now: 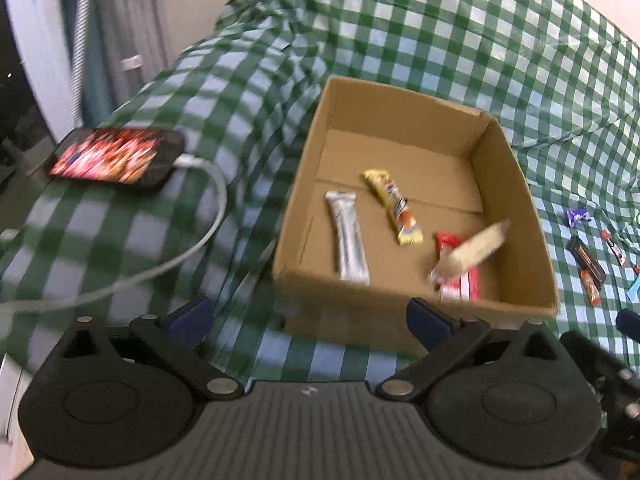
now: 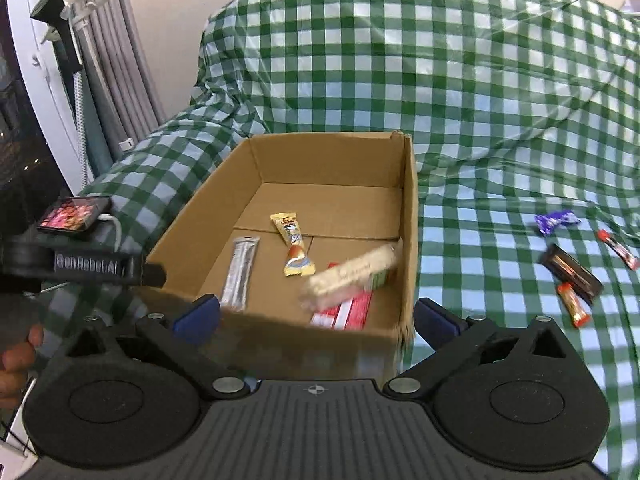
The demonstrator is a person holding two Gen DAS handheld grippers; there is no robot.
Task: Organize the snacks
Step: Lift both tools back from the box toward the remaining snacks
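A: Right, grippers first. Left gripper – what's it got?

B: Nothing. Jaws spread wide, blue pads far apart, only checked cloth & the box's near wall between them. Right gripper same: wide open, empty, sitting just in front of the cardboard box.

A: And the snacks?

B: Four in the box. Silver bar lies flat at the left, yellow bar beside it towards the middle, red pack flat at the near right. A pale bar is over the red pack, tilted & blurred; can't tell if it's resting on it or not.

A: Anything outside the box?

B: Yep, loose ones on the cloth to the right, well apart from the box: purple wrapper, dark bar, small orange-red bar, thin red stick.

A: Left side?

B: Phone w/ lit screen, white cable plugged in, curling over the cloth. In the right wrist view the left gripper's side shows at the left edge, w/ fingers of a hand below it.
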